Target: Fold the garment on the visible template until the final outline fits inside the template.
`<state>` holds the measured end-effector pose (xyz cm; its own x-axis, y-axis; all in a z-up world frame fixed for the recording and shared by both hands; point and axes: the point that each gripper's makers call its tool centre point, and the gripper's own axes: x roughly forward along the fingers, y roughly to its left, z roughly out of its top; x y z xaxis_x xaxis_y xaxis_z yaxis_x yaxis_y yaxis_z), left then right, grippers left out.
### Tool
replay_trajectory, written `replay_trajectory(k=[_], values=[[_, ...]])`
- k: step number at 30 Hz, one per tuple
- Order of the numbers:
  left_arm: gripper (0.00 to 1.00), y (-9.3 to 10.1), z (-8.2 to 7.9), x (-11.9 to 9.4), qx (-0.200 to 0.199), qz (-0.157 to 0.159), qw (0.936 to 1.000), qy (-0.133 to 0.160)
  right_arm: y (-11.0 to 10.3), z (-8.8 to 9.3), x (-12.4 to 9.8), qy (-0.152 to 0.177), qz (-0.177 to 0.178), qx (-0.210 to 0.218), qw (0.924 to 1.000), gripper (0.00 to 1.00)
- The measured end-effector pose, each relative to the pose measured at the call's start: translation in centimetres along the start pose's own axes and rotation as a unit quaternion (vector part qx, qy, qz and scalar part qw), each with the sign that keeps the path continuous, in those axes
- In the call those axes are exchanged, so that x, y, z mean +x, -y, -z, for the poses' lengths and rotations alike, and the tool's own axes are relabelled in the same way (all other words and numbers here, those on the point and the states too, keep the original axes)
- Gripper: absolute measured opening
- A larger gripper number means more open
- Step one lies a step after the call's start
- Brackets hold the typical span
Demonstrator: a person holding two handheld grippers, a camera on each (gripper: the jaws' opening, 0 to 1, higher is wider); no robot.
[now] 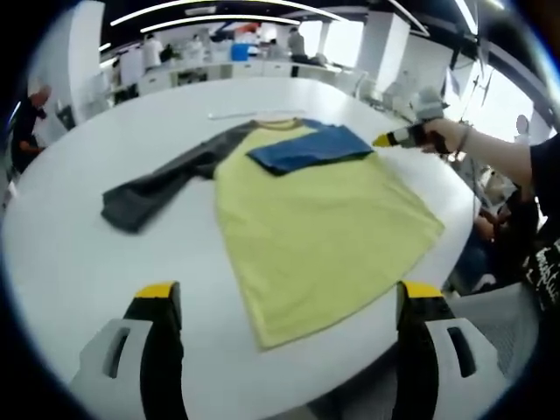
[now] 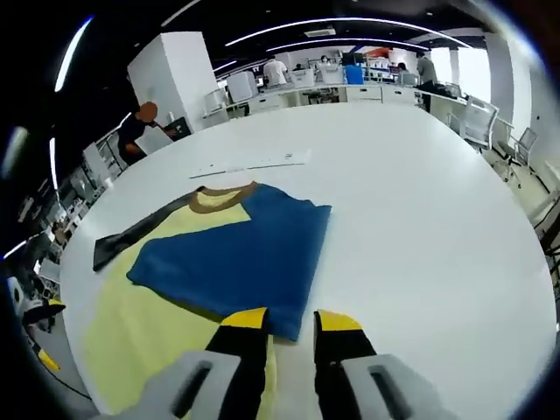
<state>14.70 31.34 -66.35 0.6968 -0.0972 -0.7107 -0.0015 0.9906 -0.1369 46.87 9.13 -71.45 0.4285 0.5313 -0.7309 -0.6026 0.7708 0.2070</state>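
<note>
A yellow T-shirt (image 1: 315, 227) lies flat on the round white table (image 1: 79, 254). Its dark grey sleeve (image 1: 157, 188) stretches out to the left, while the blue sleeve (image 1: 311, 147) is folded over the chest. My left gripper (image 1: 289, 293) hovers open above the shirt's hem, jaws wide apart. A hand (image 1: 442, 131) holds my right gripper (image 1: 394, 138) at the blue sleeve's outer edge. In the right gripper view, the right gripper (image 2: 290, 321) has its jaws a narrow gap apart, with the corner of the blue sleeve (image 2: 236, 254) lying between the tips, over the yellow shirt (image 2: 140, 332).
A thin white strip (image 2: 254, 162) lies on the table beyond the collar (image 2: 219, 199). Office chairs (image 2: 477, 122) stand at the table's far right edge. A person (image 2: 140, 127) in dark clothes sits past the far left edge. Desks and people fill the background.
</note>
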Motion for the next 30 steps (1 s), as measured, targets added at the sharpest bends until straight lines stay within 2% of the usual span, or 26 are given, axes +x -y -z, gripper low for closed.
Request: replay_trajectory(k=[3, 6, 15, 21, 30], values=[[0.99, -0.3, 0.1, -0.1, -0.002, -0.003, 1.0000, 0.000, -0.3, 0.7, 0.4, -0.012, 0.004, 0.008, 0.9999, 0.19], [0.98, -0.5, 0.2, -0.2, -0.005, -0.007, 1.0000, 0.000, -0.6, 1.1, 0.6, -0.017, 0.012, -0.002, 0.9998, 0.19], [0.98, -0.6, 0.4, -0.4, -0.005, -0.007, 1.0000, -0.002, -0.7, 1.1, 0.8, -0.016, 0.036, -0.005, 0.9992, 0.13], [0.98, -0.9, 0.5, -0.6, -0.006, -0.011, 0.9999, -0.002, -1.2, 1.3, 0.9, -0.018, 0.029, 0.003, 0.9994, 0.06], [0.98, -0.9, 0.5, -0.7, -0.007, -0.012, 0.9999, -0.001, -1.1, 1.3, 1.0, -0.021, 0.021, -0.005, 0.9996, 0.03]])
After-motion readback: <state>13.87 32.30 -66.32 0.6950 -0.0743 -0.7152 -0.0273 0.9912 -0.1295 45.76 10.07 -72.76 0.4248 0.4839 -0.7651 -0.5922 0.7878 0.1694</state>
